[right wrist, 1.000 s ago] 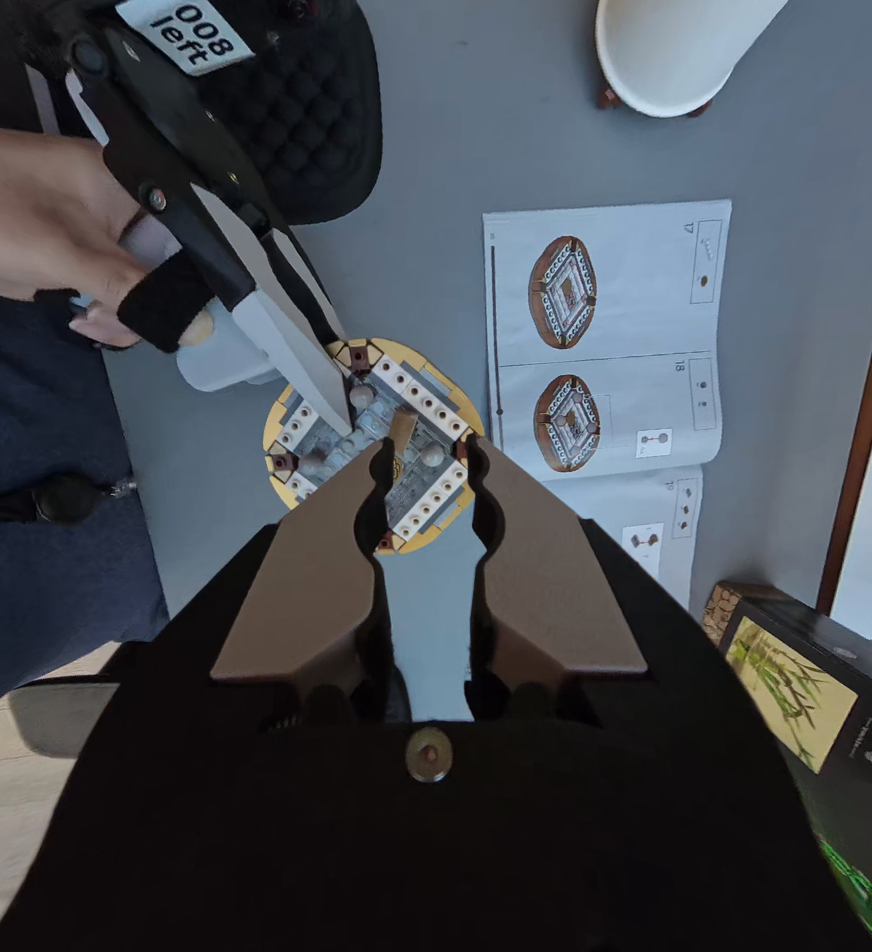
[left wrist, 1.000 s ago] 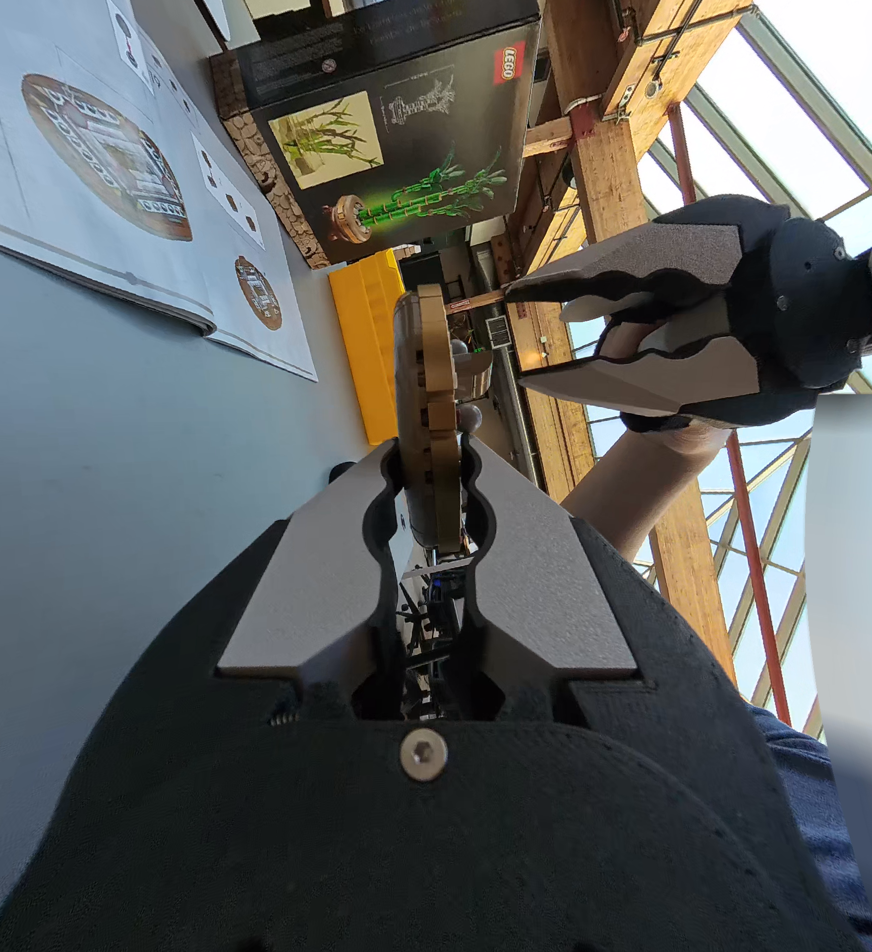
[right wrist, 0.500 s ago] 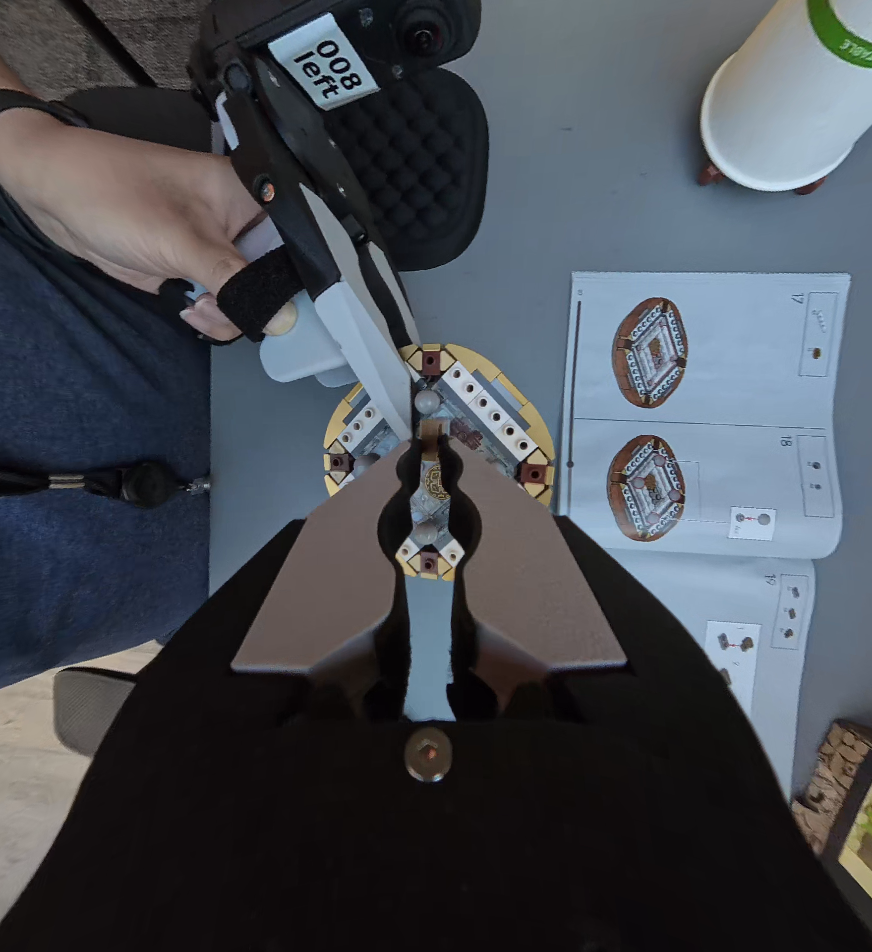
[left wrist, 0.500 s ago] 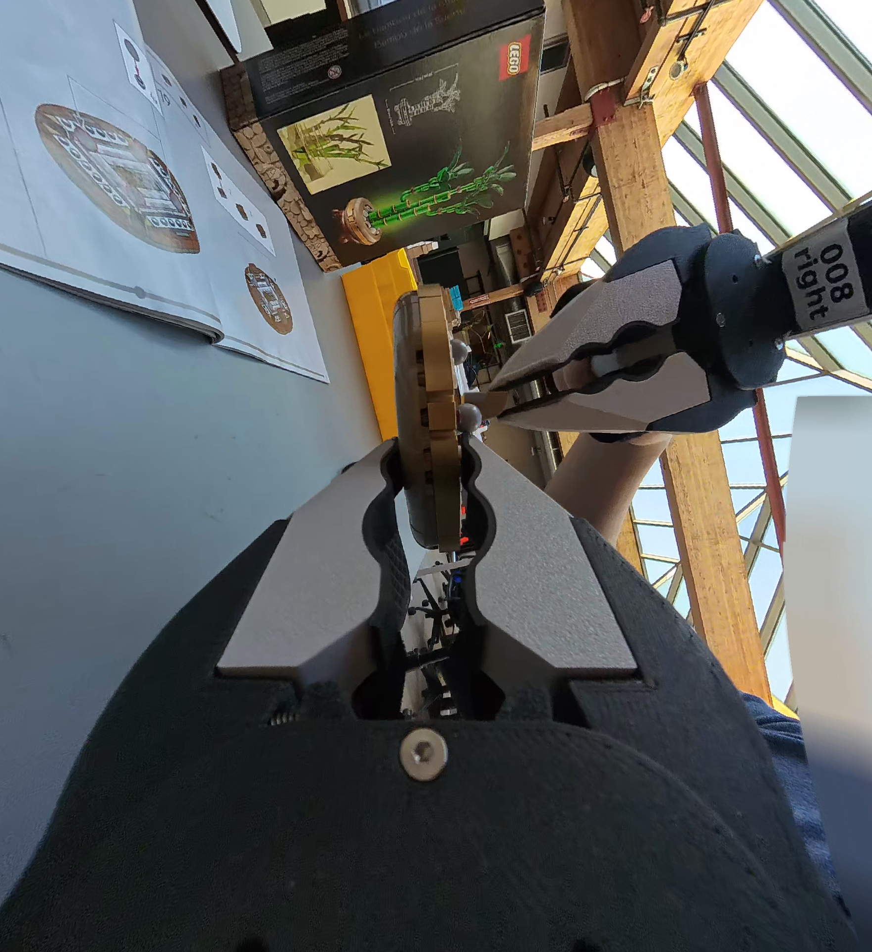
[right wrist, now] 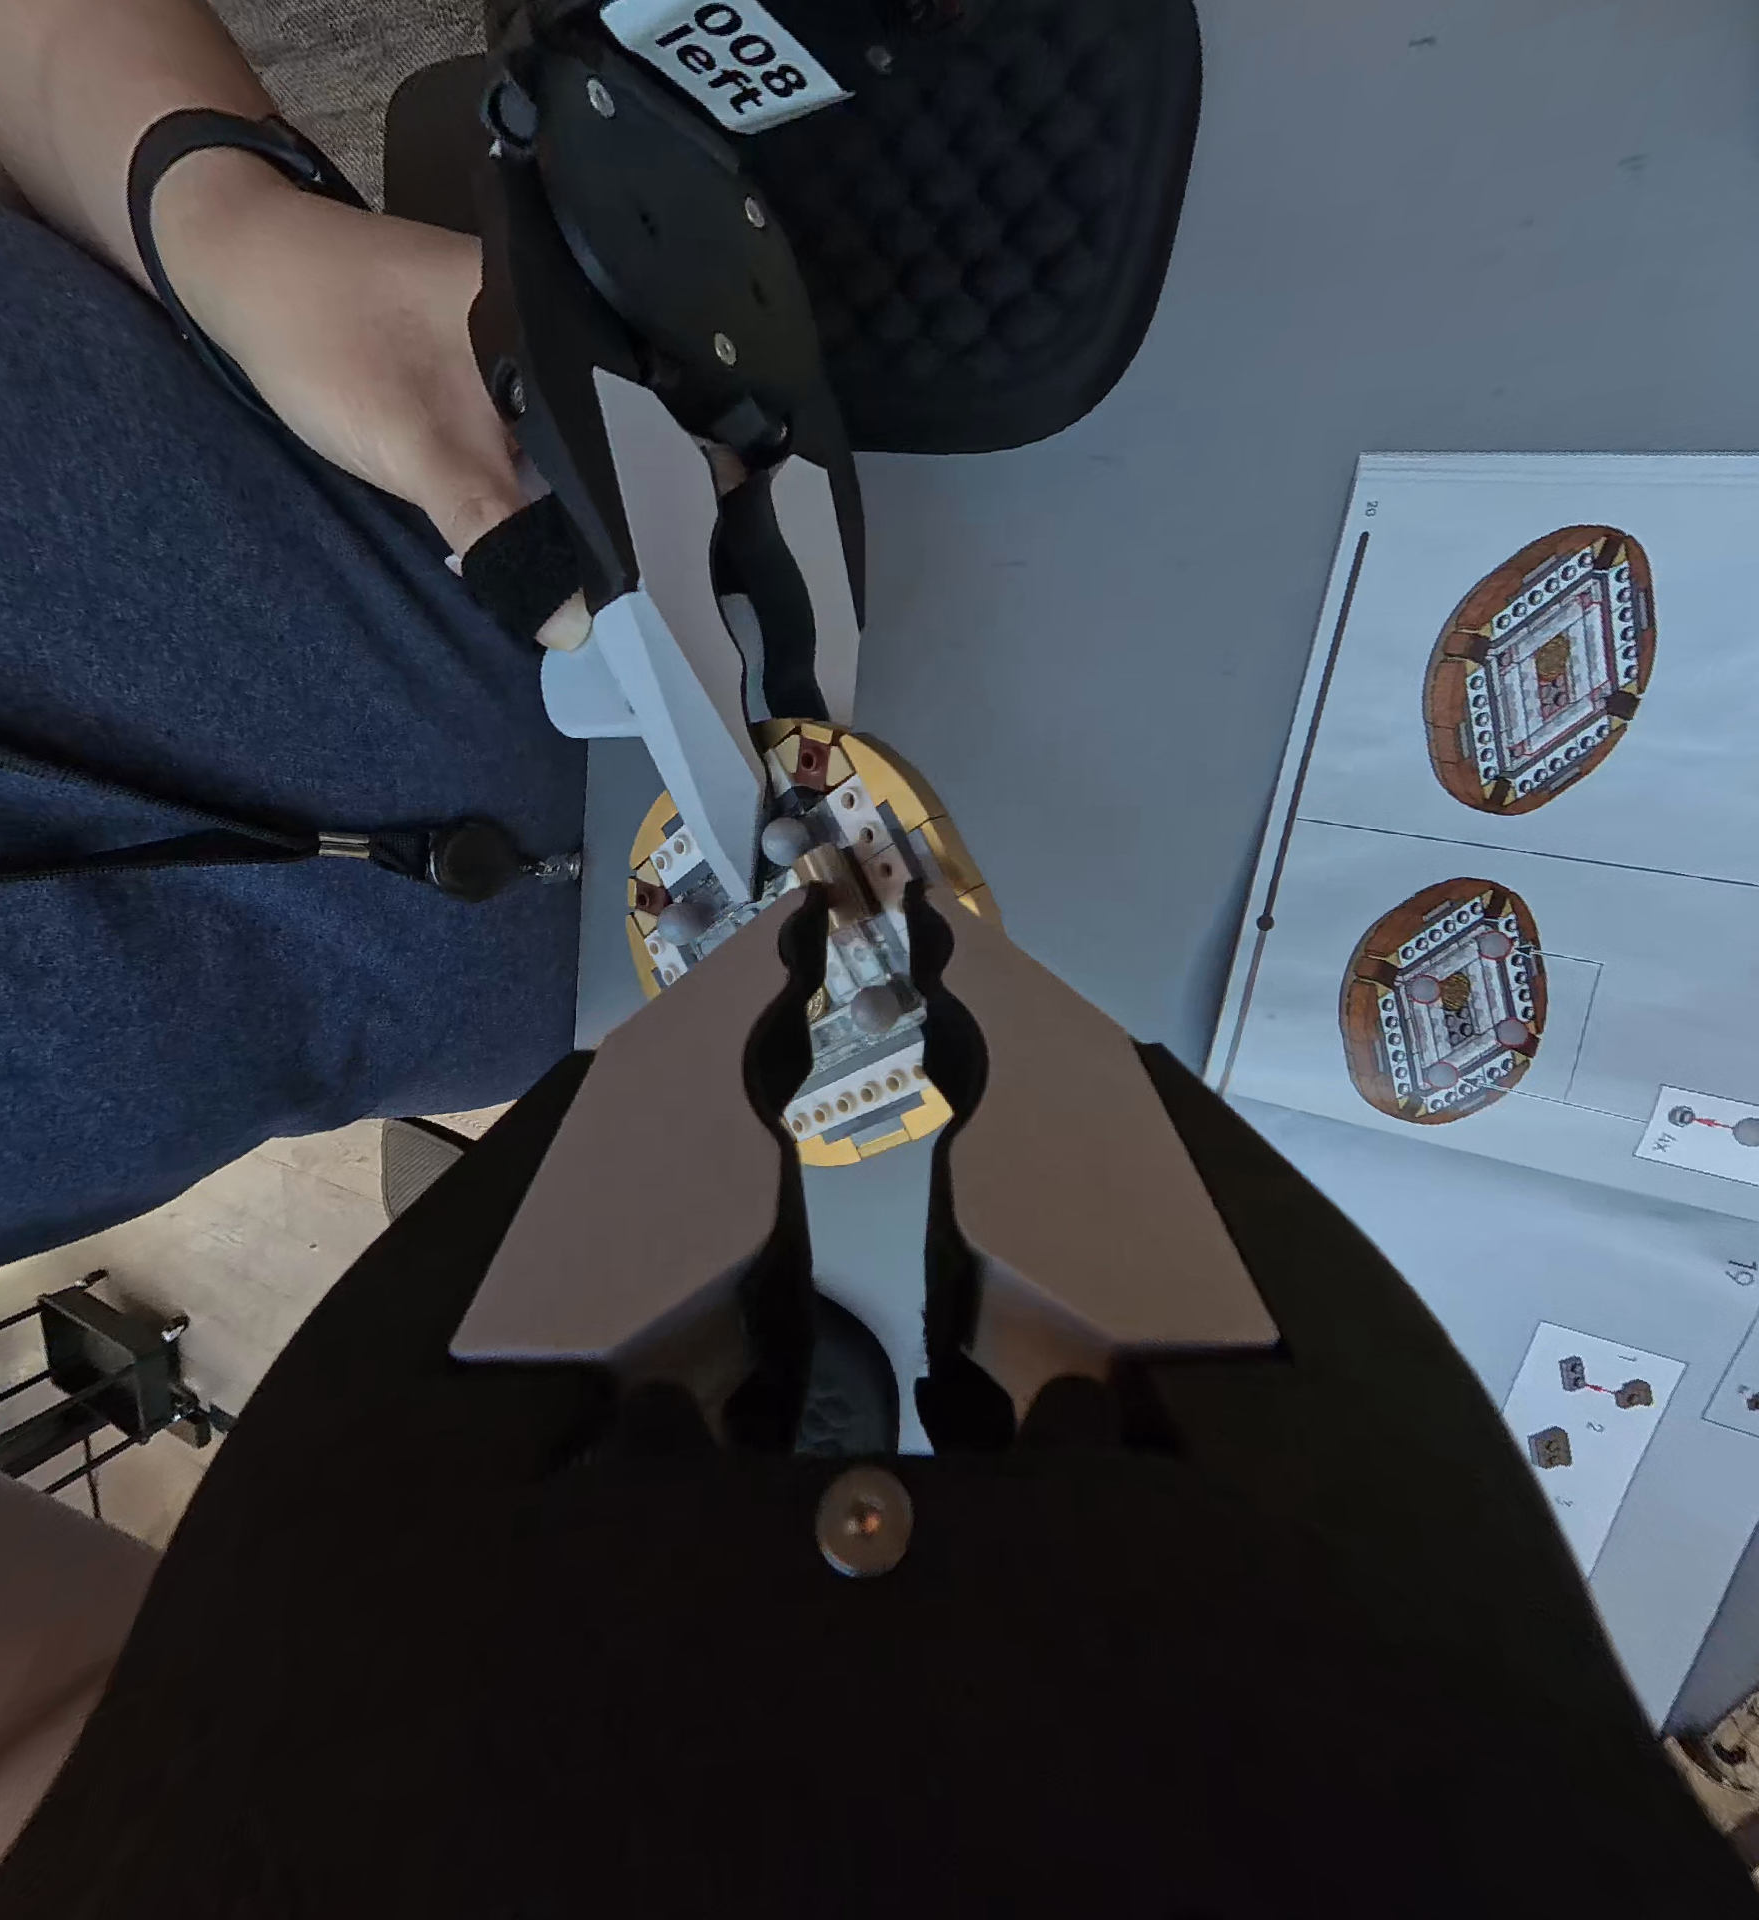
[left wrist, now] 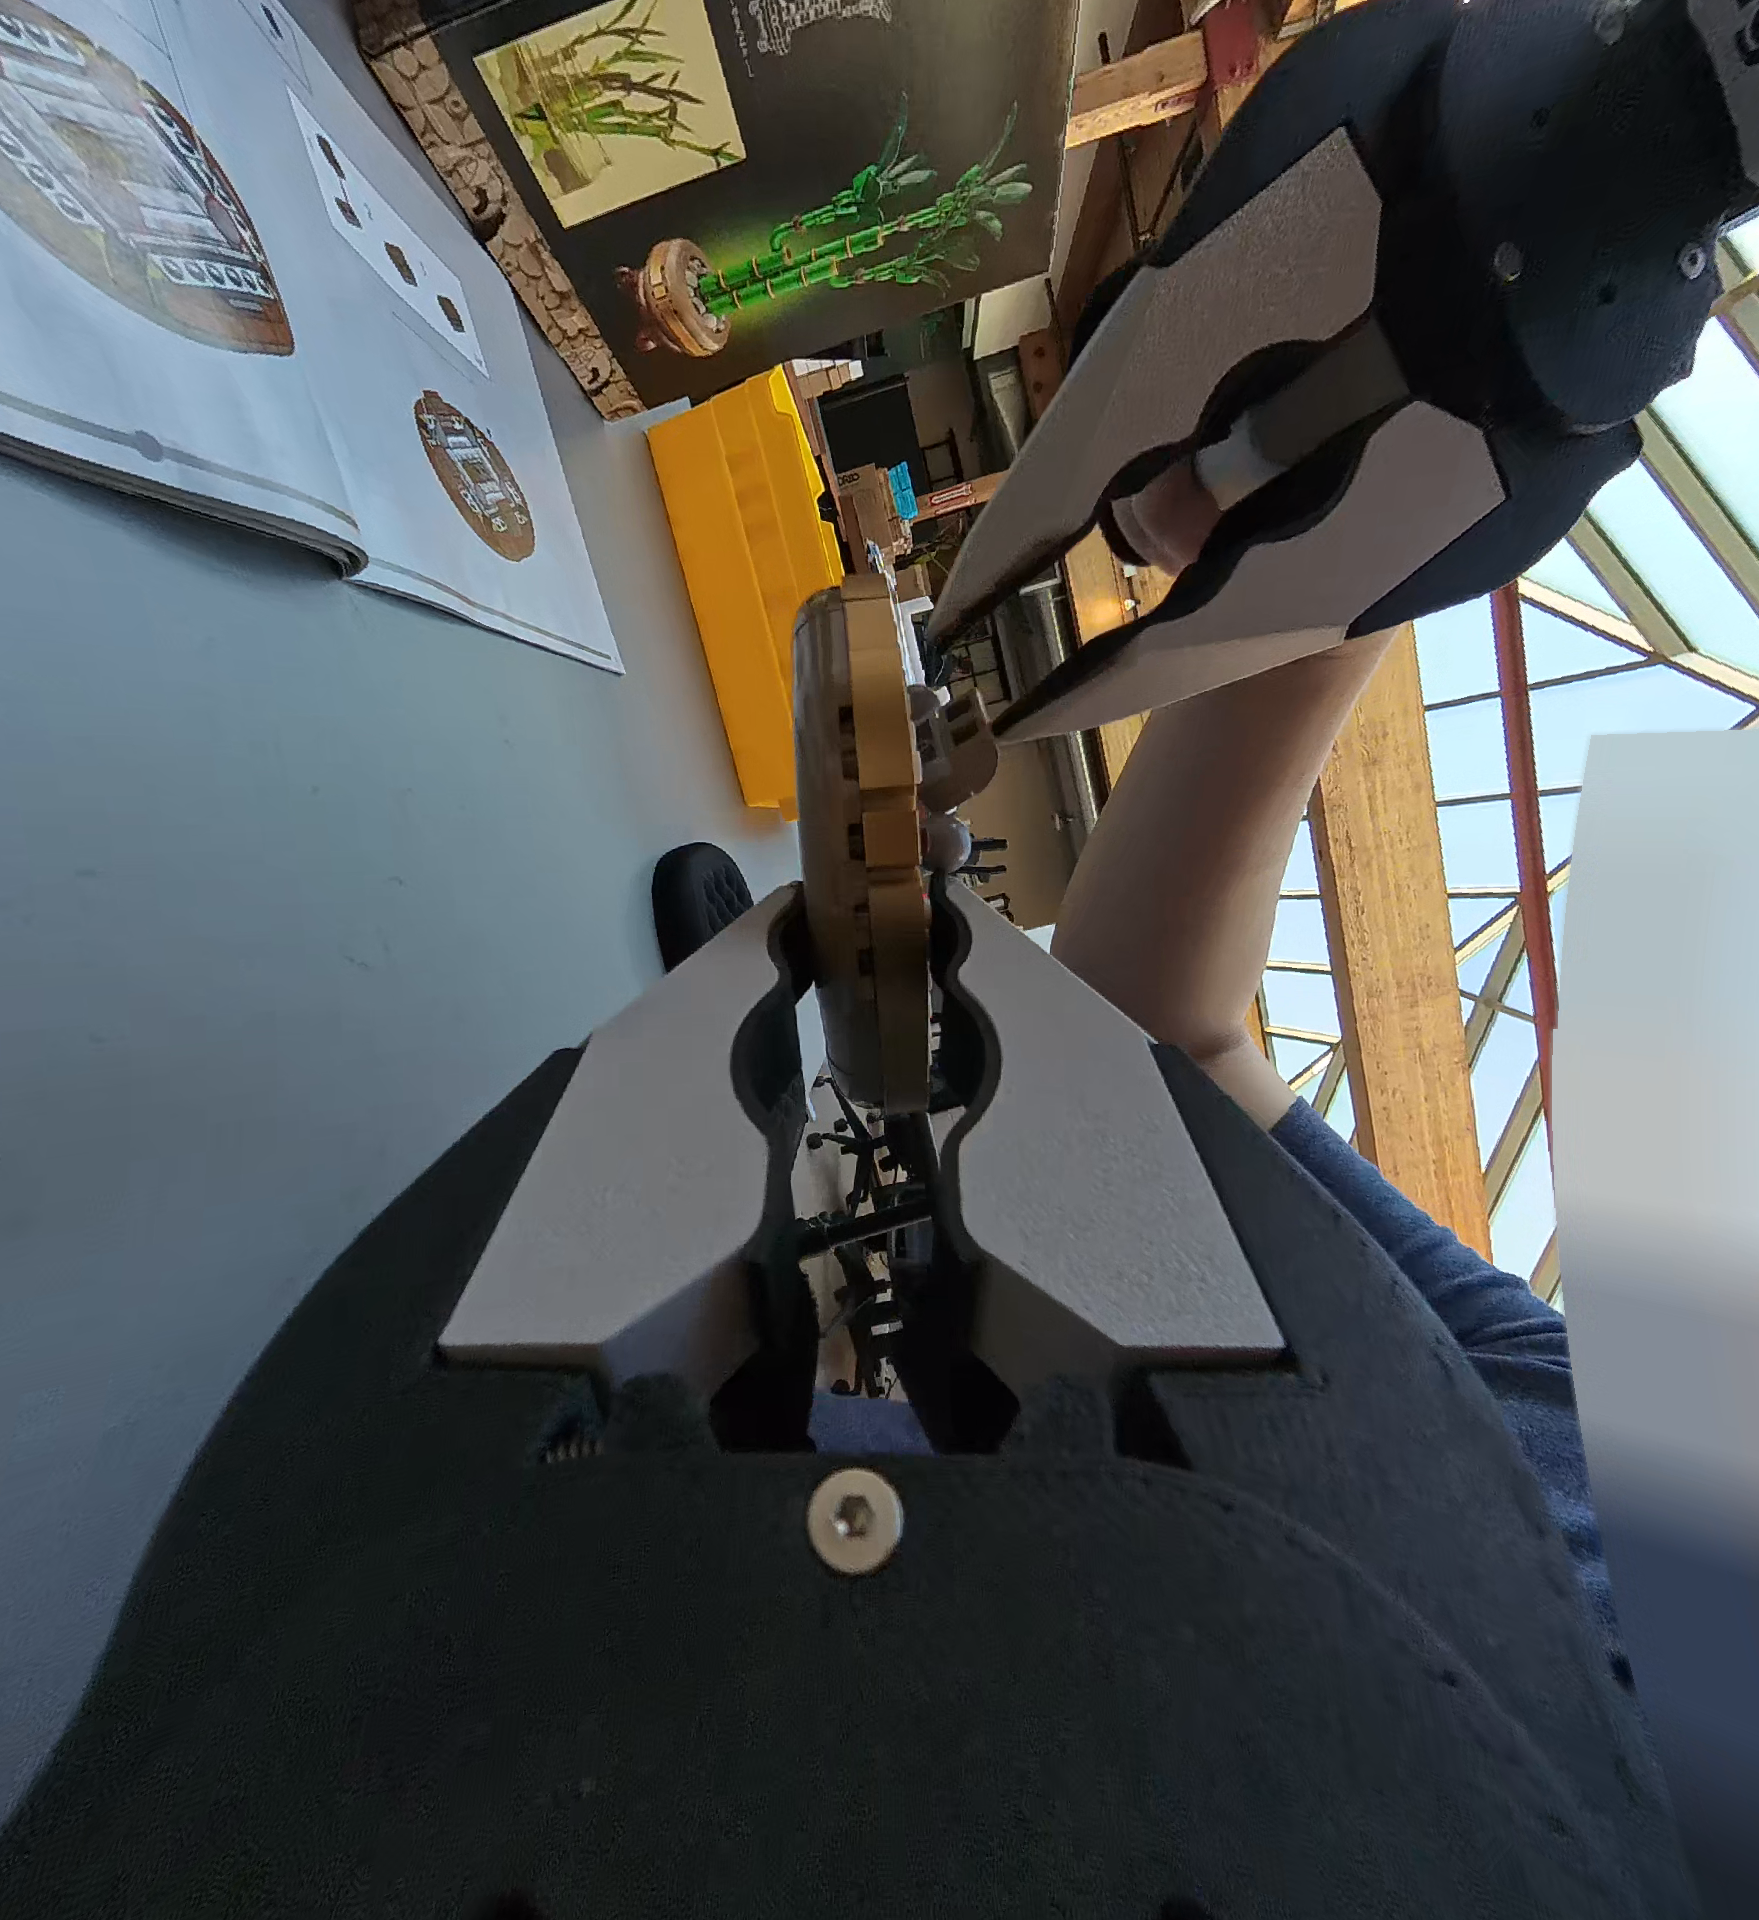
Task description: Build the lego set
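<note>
left tool [left wrist: 862, 914] pinching round tan lego base [left wrist: 859, 790] (edge-on) | right tool [right wrist: 857, 906] slightly spread around small tan piece [right wrist: 847, 883] on base

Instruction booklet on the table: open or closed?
Open. The booklet lies flat on the grey table, its pages spread, showing step drawings of the round base; the left wrist view shows its page edges fanned.

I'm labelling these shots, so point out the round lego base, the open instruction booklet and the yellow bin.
round lego base [left wrist: 880, 790]: left wrist view, on its tan rim edge.
instruction booklet [right wrist: 1706, 904]: right wrist view, on the bare page between the diagrams.
yellow bin [left wrist: 740, 540]: left wrist view, on its side wall.
</note>
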`<move>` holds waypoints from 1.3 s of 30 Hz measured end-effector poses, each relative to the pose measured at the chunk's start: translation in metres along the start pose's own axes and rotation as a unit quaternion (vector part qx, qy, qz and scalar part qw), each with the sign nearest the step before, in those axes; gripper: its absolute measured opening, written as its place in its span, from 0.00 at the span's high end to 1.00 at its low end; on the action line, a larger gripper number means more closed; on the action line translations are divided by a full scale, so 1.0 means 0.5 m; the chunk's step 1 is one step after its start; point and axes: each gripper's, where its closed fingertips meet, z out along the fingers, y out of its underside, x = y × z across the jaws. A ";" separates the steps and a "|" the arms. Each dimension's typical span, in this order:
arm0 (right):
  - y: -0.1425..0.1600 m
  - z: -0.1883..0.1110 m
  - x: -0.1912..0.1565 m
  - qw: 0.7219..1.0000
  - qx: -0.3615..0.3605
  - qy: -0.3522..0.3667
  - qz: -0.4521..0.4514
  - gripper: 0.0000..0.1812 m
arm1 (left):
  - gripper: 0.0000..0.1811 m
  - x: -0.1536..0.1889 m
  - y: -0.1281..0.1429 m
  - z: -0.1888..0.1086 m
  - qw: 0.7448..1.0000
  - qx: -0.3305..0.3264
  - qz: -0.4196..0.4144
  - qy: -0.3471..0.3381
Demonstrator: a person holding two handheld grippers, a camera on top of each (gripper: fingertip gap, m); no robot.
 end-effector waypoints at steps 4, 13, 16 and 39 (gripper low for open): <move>-0.002 -0.001 0.014 1.000 0.003 0.010 -0.001 0.93 | 0.89 0.004 0.002 0.000 1.000 -0.002 -0.003 0.006; -0.050 -0.069 0.036 0.984 0.134 0.115 -0.026 0.90 | 0.89 -0.010 -0.029 -0.017 0.999 0.038 -0.007 -0.002; -0.048 -0.138 0.055 0.955 0.189 0.227 -0.032 0.89 | 0.89 -0.018 -0.040 -0.025 0.998 0.047 -0.032 0.006; 0.147 -0.179 -0.046 0.768 0.447 0.432 0.155 0.87 | 0.89 -0.074 -0.075 -0.020 0.990 0.133 -0.023 -0.045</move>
